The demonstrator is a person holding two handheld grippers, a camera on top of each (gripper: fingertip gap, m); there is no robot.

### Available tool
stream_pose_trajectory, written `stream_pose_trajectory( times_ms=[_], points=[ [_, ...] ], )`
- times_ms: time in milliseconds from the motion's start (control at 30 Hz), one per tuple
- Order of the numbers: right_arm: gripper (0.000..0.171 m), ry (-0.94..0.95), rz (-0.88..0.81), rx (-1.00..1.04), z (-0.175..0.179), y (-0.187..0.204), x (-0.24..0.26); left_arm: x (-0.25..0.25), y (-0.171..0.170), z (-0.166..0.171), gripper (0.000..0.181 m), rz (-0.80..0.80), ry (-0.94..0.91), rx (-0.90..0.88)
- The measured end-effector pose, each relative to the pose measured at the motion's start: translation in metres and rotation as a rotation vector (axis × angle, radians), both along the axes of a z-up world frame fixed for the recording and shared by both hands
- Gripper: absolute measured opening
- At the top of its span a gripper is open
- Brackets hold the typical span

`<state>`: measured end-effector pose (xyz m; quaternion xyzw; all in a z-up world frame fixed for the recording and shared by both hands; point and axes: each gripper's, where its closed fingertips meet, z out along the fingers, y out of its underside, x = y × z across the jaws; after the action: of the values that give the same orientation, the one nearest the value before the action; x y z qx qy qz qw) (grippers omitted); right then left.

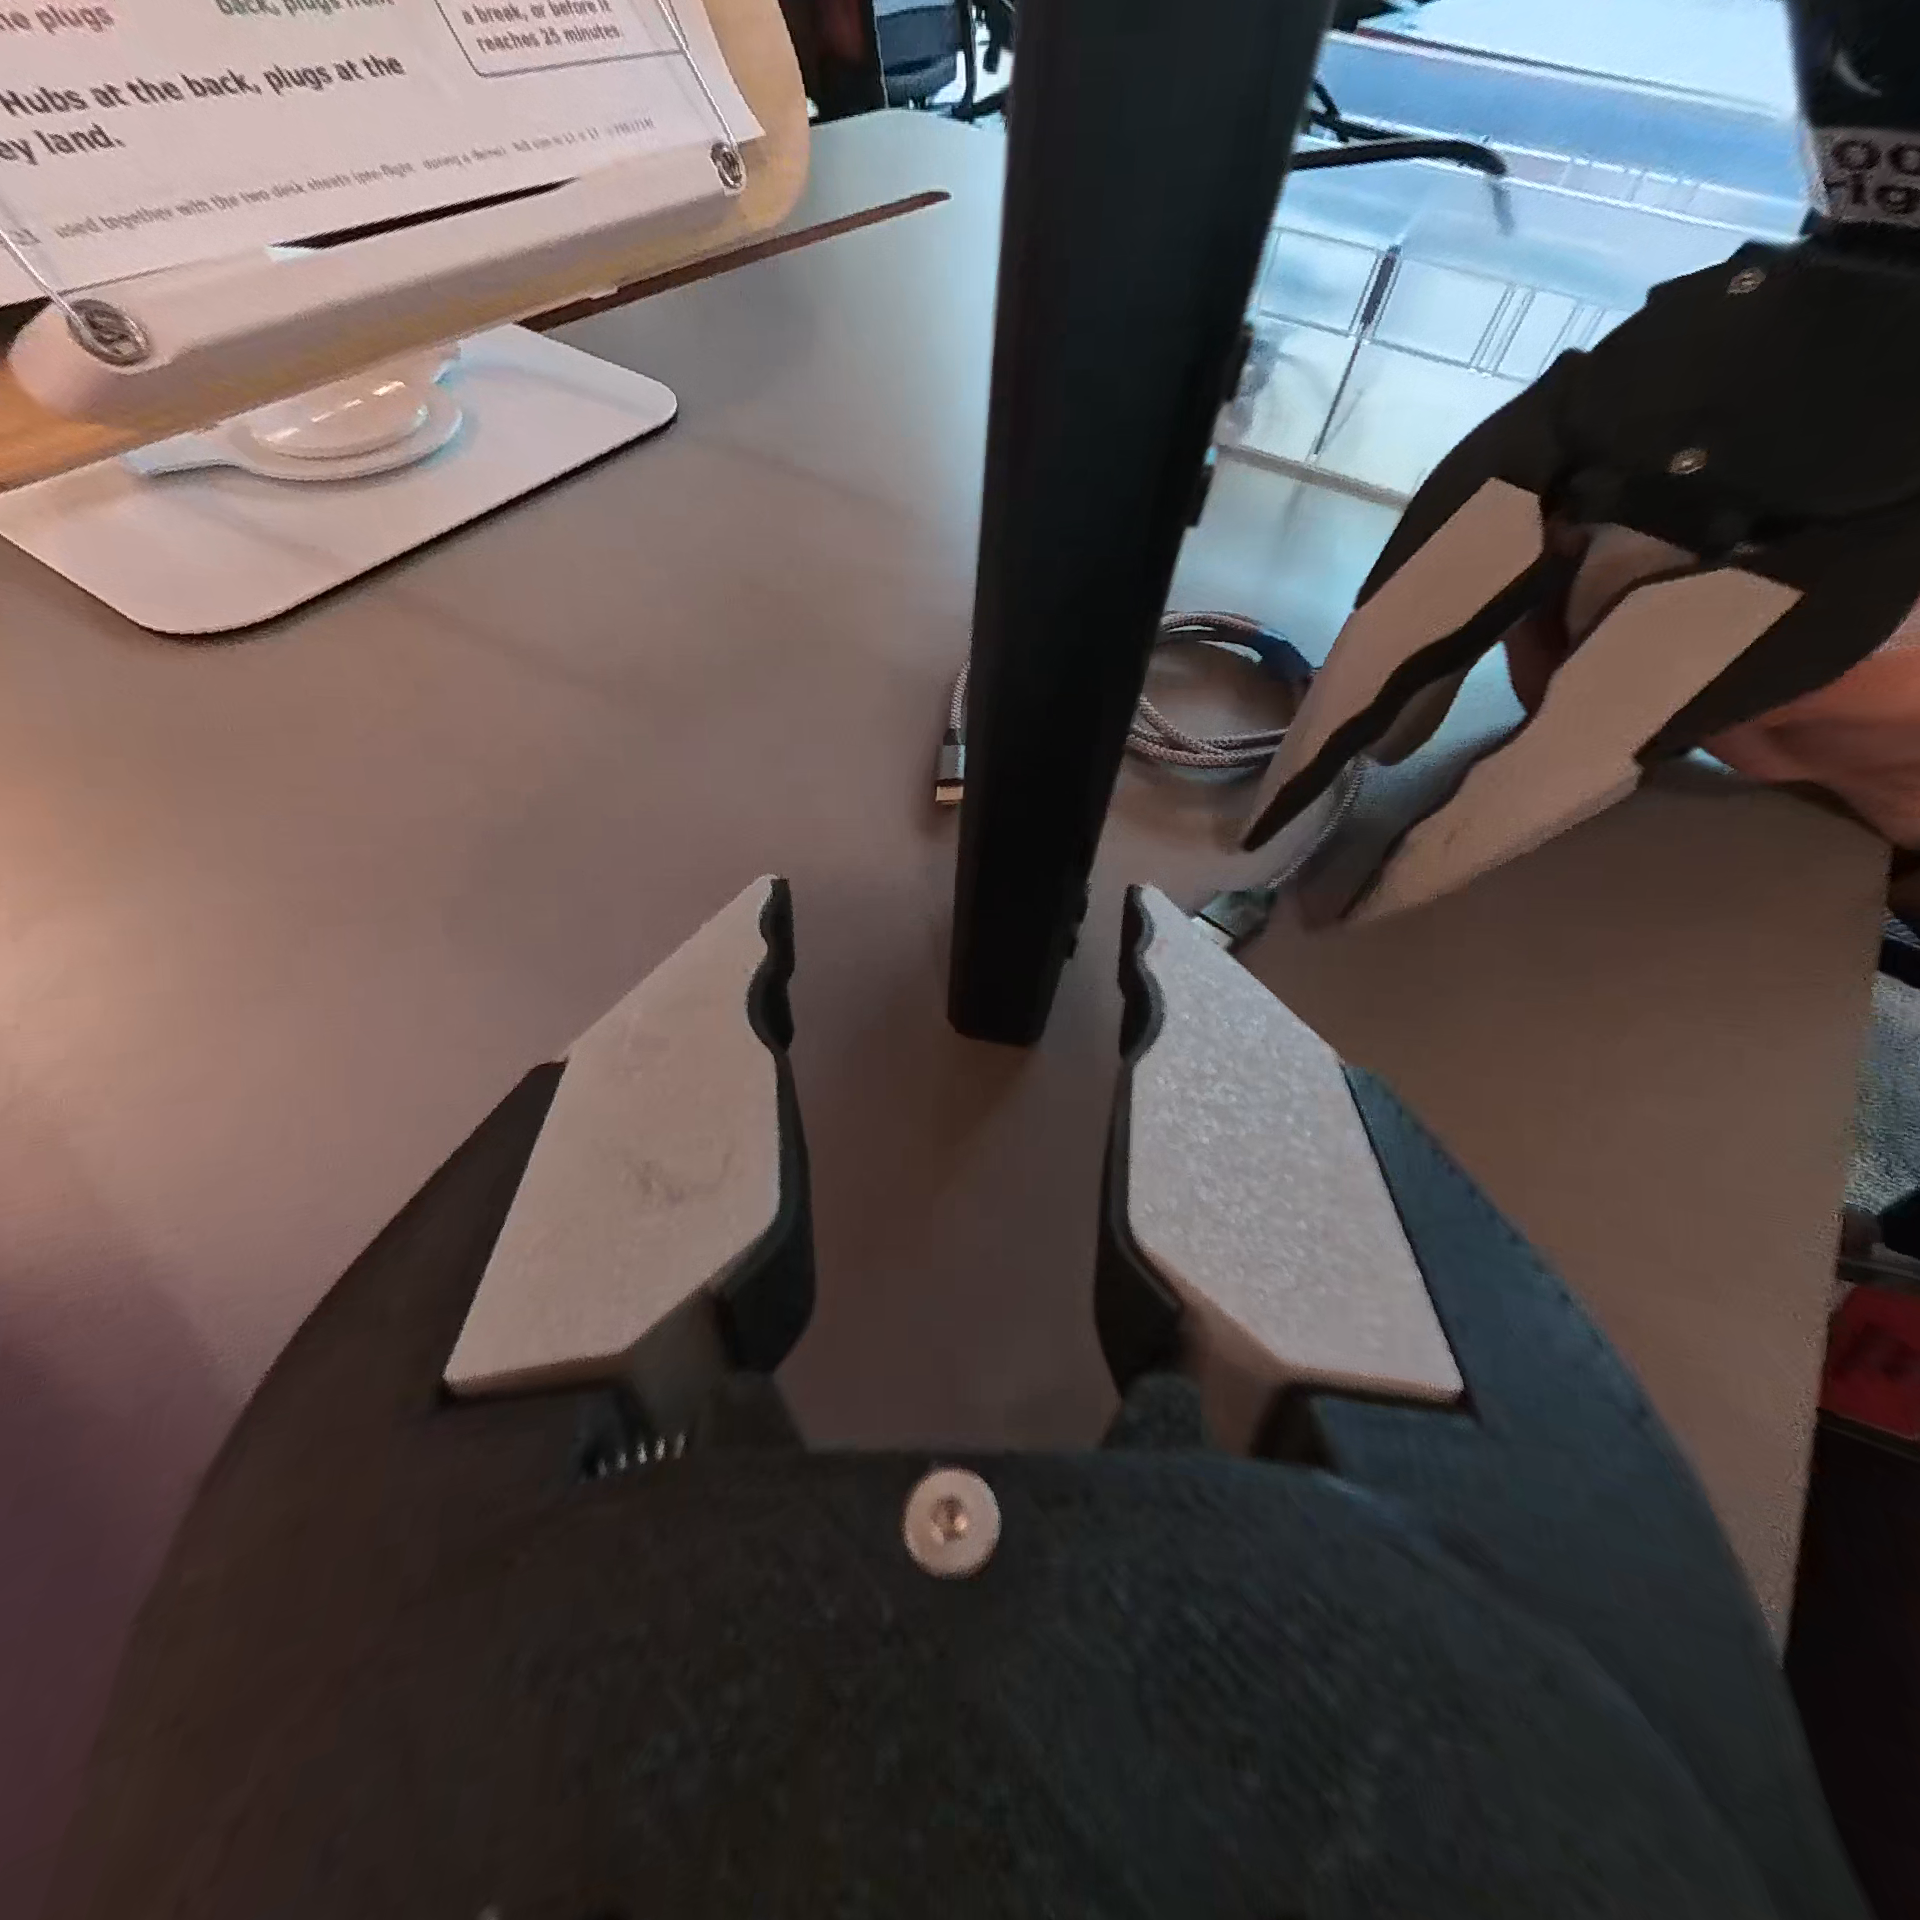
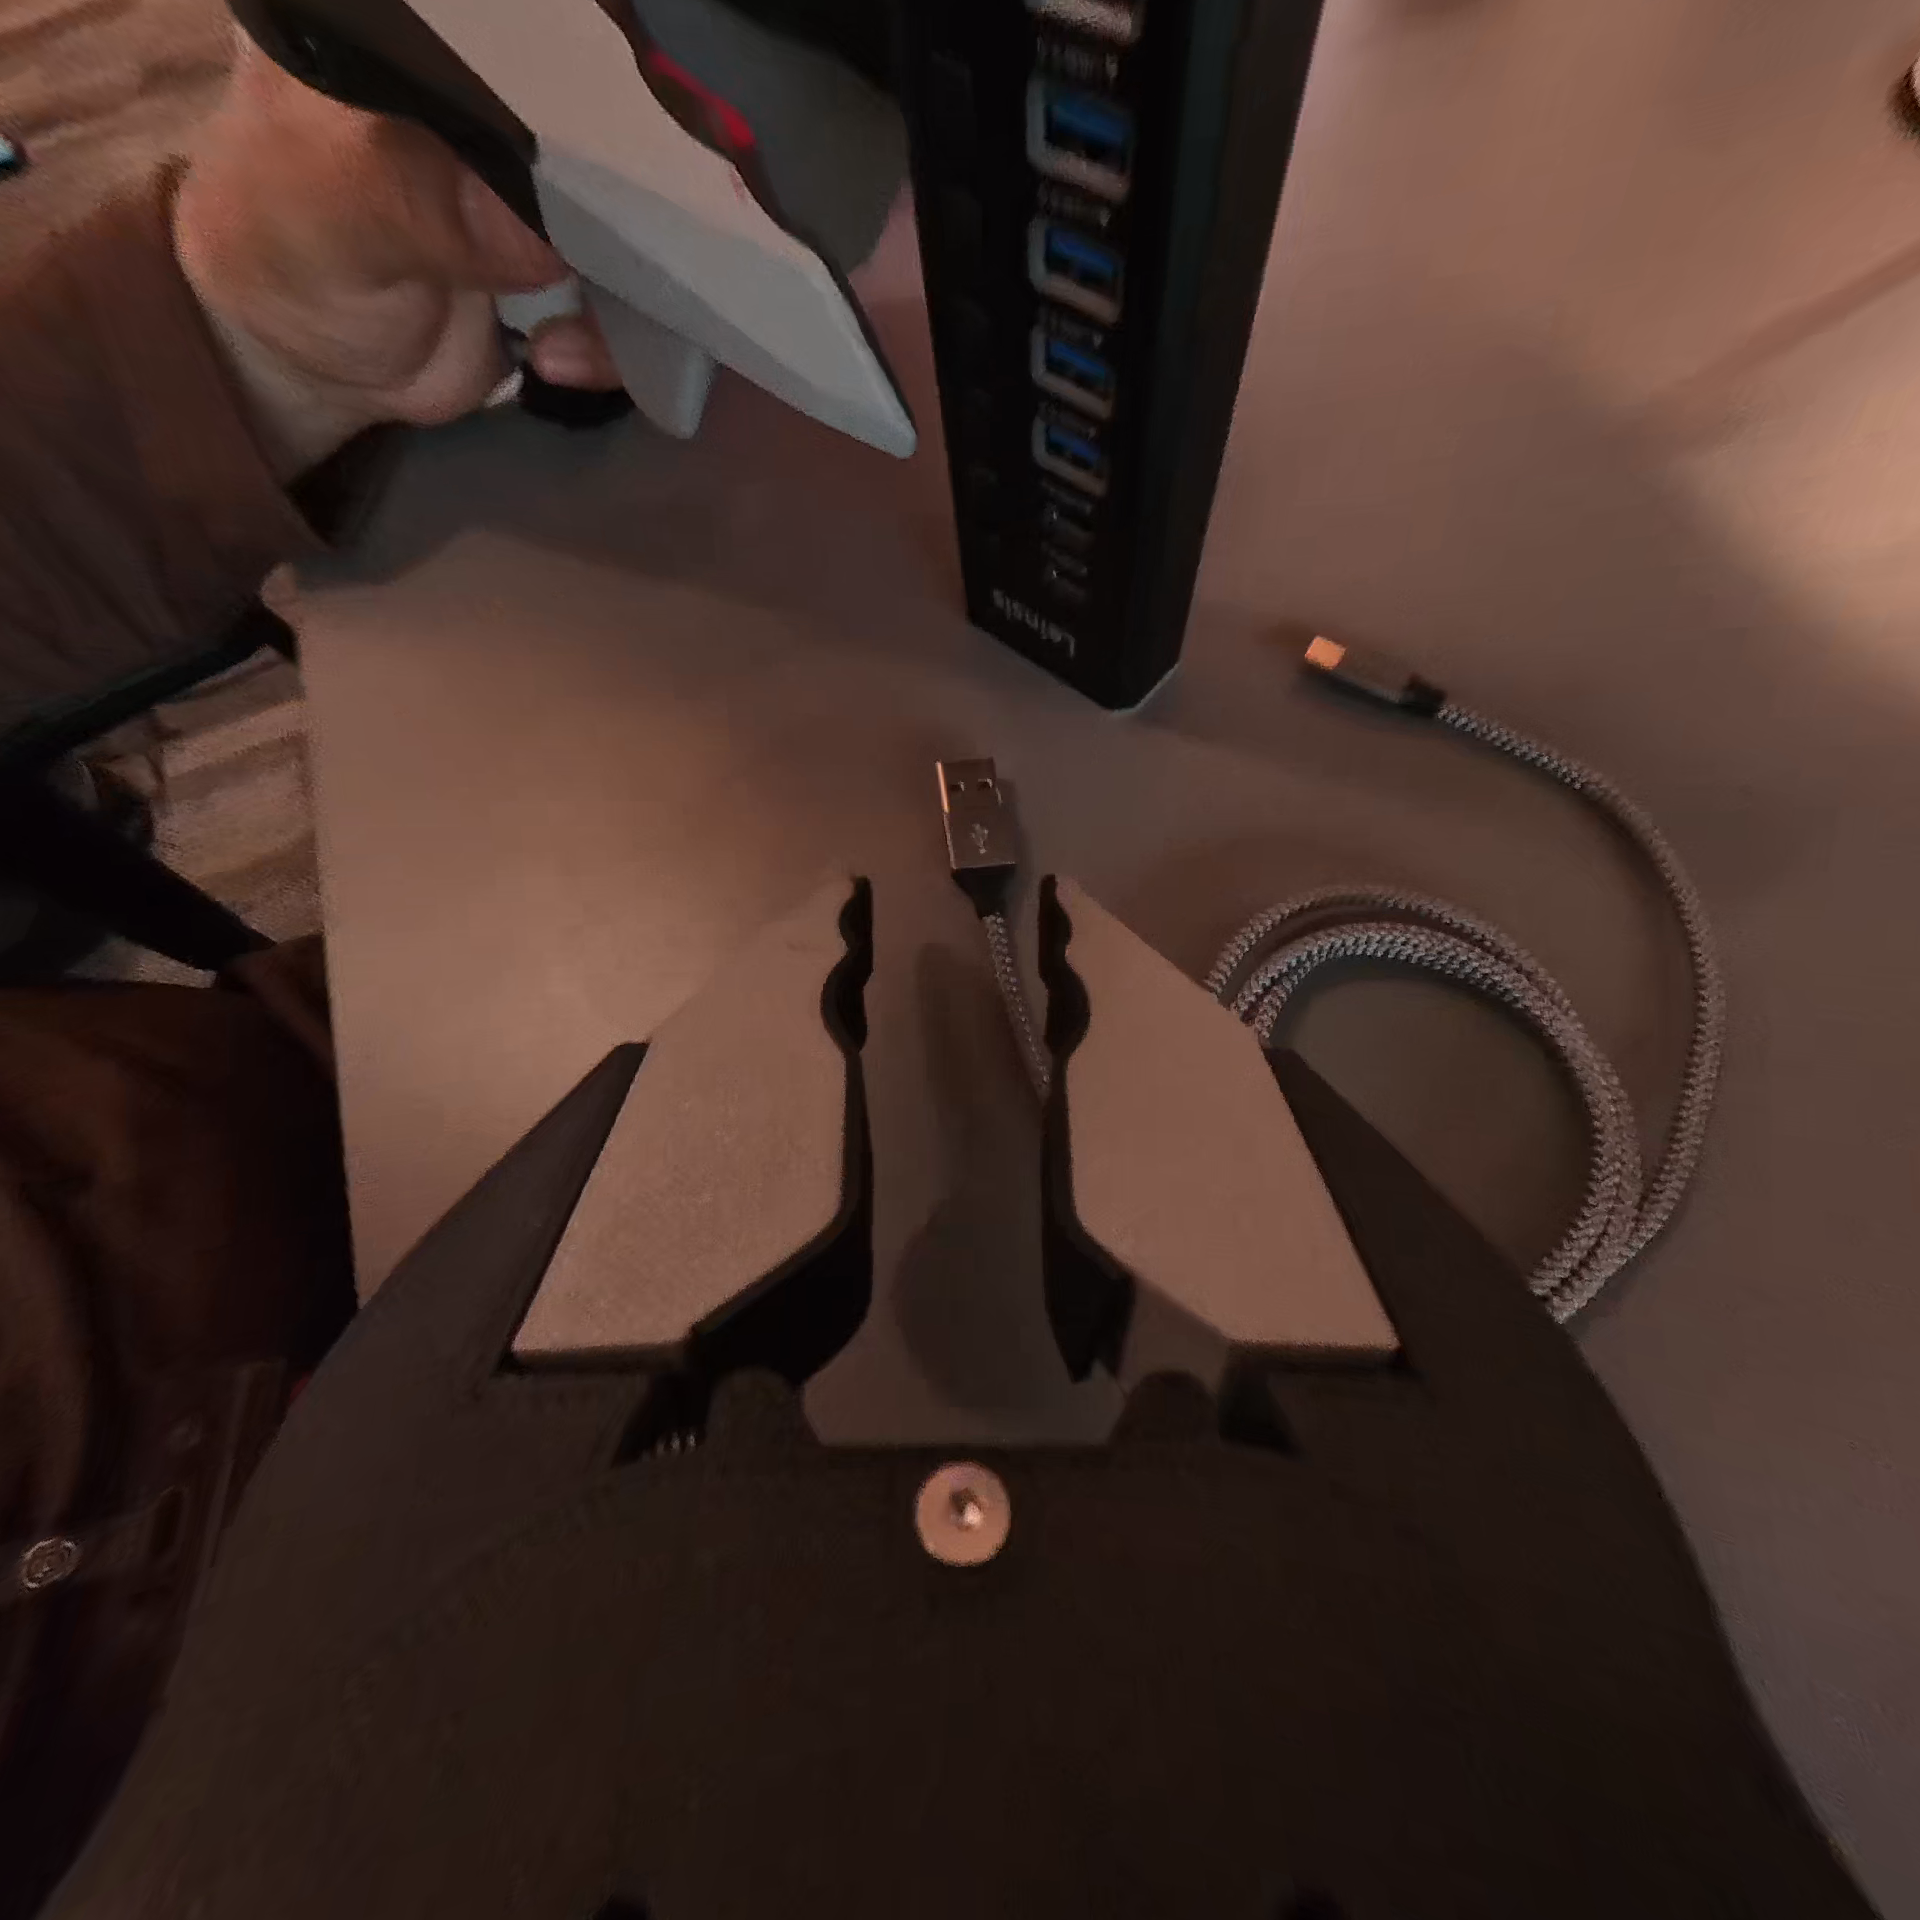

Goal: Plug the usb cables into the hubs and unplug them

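Grey table (image 2: 520, 727) carries everything: a black hub (image 2: 1081, 353) stands upright near its middle, blue ports facing the right gripper (image 2: 954, 914). That gripper's fingers are spread, straddling a braided usb cable (image 2: 1558, 1039) just behind its bare plug (image 2: 975, 810), not gripping it. Left gripper (image 1: 954, 935), fingers also spread, flanks the hub's base. A white document stand (image 1: 343, 488) sits toward the far-left corner

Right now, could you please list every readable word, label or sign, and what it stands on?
I cannot quote writing; it stands here:
Printed sheet on the white stand: bold dark lines.
Black hub: pale lettering near its base.
White band, top right: cut off.
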<state>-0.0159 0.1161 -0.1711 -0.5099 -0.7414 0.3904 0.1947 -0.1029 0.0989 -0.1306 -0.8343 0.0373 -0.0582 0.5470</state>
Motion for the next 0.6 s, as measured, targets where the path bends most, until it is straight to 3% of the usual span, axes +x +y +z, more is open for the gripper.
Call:
stream_pose_trajectory(
  times_ms=[333, 400, 433, 600],
  points=[
    [0.009, -0.040, -0.032, 0.092, -0.011, 0.002, -0.015, 0.003, 0.018, -0.010, 0.058, -0.026, 0.063, -0.062],
    [0.008, -0.035, -0.030, 0.101, -0.011, 0.001, -0.014, 0.010, 0.022, -0.014, 0.044, -0.064, 0.079, -0.085],
    [0.008, -0.020, -0.029, 0.104, -0.009, 0.001, -0.013, 0.014, 0.023, -0.014, 0.029, -0.082, 0.095, -0.081],
    [0.005, 0.196, 0.107, -0.032, 0.035, -0.023, 0.000, 0.007, 0.025, -0.013, 0.027, -0.019, 0.155, -0.071]
  ],
)
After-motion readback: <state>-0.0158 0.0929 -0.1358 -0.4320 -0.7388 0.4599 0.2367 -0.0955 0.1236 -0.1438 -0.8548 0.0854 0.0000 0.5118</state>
